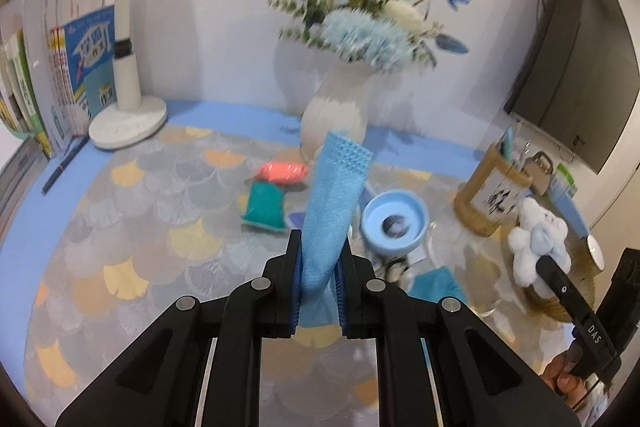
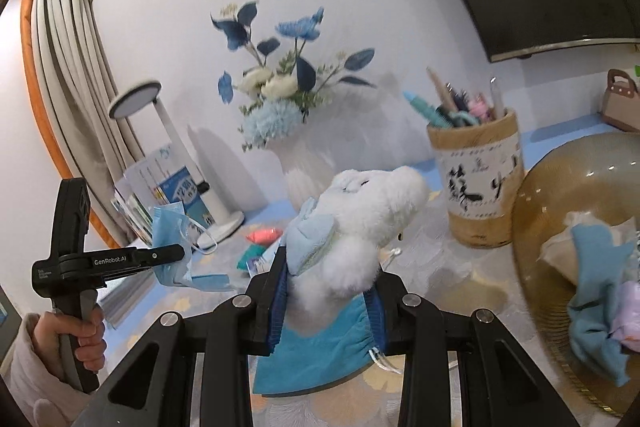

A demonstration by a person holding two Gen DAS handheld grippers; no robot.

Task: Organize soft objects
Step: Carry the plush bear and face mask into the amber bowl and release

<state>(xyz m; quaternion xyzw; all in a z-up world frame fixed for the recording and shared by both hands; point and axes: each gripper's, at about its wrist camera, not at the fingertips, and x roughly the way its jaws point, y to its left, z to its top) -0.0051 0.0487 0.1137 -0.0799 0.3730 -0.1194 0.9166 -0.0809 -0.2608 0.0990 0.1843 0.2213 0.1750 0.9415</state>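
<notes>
Left gripper (image 1: pixel 318 279), jaws narrowed onto a light-blue face mask (image 1: pixel 334 203) that rises upright from between the pads, lifted above the patterned tablecloth (image 1: pixel 120 227). Right gripper (image 2: pixel 328 291), jaws closed on a white plush toy (image 2: pixel 360 223) with pale-blue trim, held above a teal pouch (image 2: pixel 320 355) lying on the cloth. Amber glass bowl (image 2: pixel 560 187) just right of the toy, containing a blue cloth (image 2: pixel 596 307). Teal bean bag (image 1: pixel 266 207) and orange bean bag (image 1: pixel 282 171) lie near the white vase (image 1: pixel 336 111).
</notes>
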